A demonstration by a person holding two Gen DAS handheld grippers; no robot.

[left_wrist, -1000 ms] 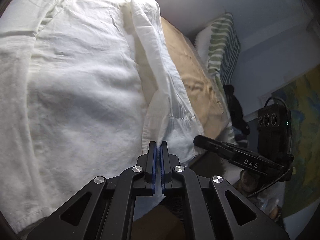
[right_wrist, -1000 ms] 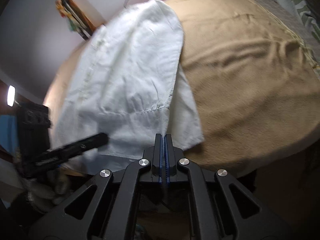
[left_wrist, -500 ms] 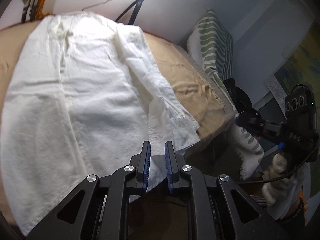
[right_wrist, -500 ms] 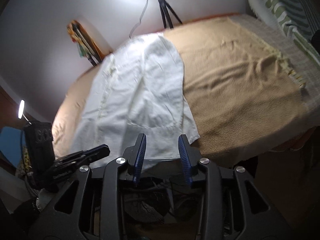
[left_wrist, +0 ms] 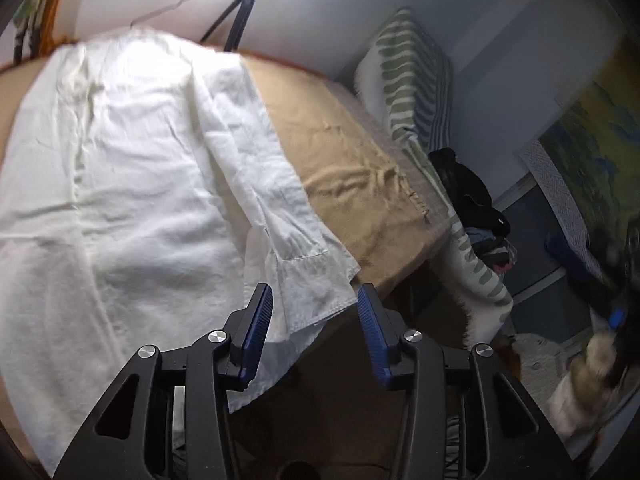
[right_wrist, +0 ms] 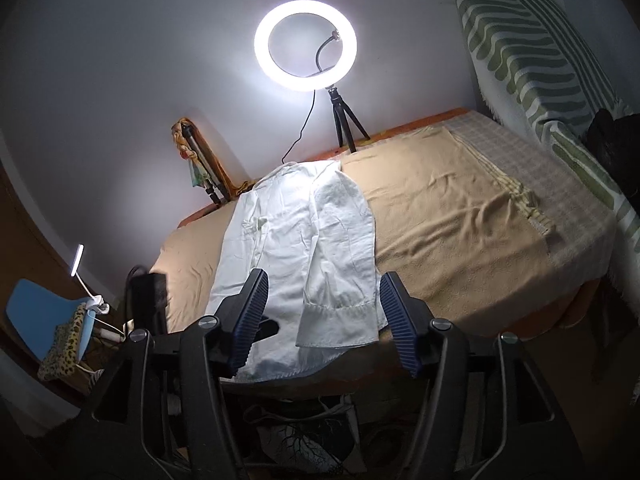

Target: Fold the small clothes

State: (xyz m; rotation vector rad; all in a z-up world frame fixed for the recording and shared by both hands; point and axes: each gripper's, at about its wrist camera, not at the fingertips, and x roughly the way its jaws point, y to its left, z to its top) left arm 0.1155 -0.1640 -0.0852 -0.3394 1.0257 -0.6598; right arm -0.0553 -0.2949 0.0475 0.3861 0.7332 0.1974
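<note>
Shirt (right_wrist: 304, 248) lay flat on the bed (right_wrist: 460, 232), lengthwise, sleeve folded over, cuff end overhanging the near edge. Left hand-held gripper (left_wrist: 316, 312) was opening, nothing clamped, cuff below the pads. Right hand-held gripper (right_wrist: 322, 308) was opening too, empty. Best next: regrip the hem corners evenly, fold toward the collar.

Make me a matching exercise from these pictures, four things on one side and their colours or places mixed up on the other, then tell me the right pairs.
Things:
1. shirt
2. ring light
3. blanket
4. chair

Descriptions:
A. tan, spread over the bed
B. blue, at the far left of the right wrist view
C. white, lying flat with a sleeve folded over
D. glowing, on a small tripod by the wall

Pairs: 1-C, 2-D, 3-A, 4-B
</note>
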